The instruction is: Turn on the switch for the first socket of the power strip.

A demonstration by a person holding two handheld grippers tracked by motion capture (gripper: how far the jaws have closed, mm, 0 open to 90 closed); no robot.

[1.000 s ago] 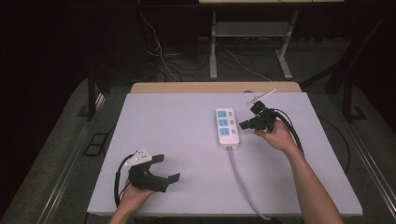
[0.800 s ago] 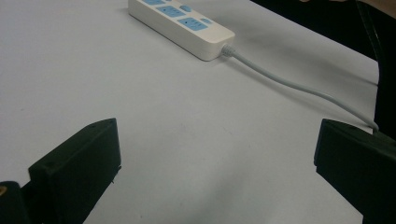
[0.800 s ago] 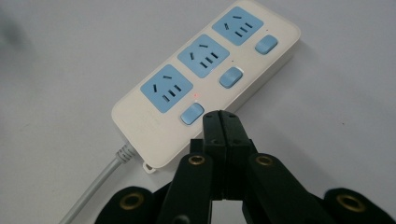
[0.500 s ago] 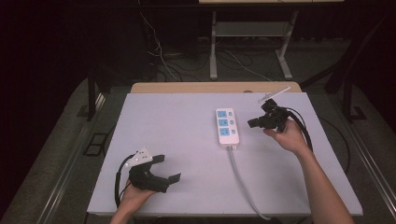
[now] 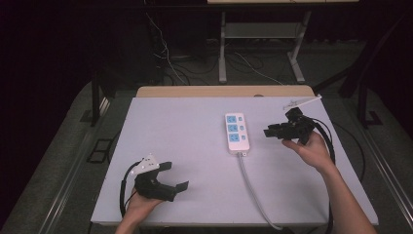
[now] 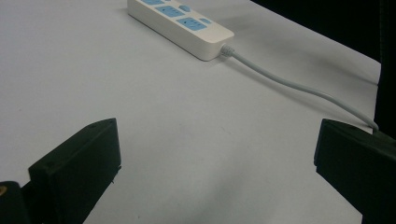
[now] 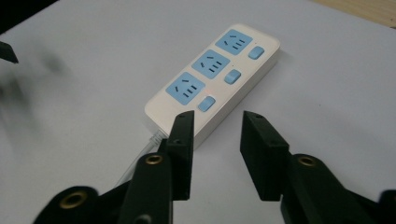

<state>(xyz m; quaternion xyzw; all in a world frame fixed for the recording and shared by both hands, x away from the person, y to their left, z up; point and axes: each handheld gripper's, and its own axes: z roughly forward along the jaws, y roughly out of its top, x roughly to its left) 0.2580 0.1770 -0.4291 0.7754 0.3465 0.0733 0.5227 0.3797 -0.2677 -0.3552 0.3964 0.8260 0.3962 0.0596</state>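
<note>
White power strip (image 5: pixel 237 133) with three blue sockets and three blue switches lies mid-table, right of centre, grey cord (image 5: pixel 253 187) running to the near edge. Right gripper (image 5: pixel 274 131) raised just beside it, jaws partly apart, empty. Left gripper (image 5: pixel 174 176) at near-left, jaws wide, empty. Table (image 5: pixel 180 126) bare between them.

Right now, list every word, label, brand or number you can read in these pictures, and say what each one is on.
None can be read.
power strip: three blue socket faces and three blue buttons, no lettering visible on them or on the white casing.
left gripper and right gripper: plain black, no markings legible.
table: bare white surface, no print.
</note>
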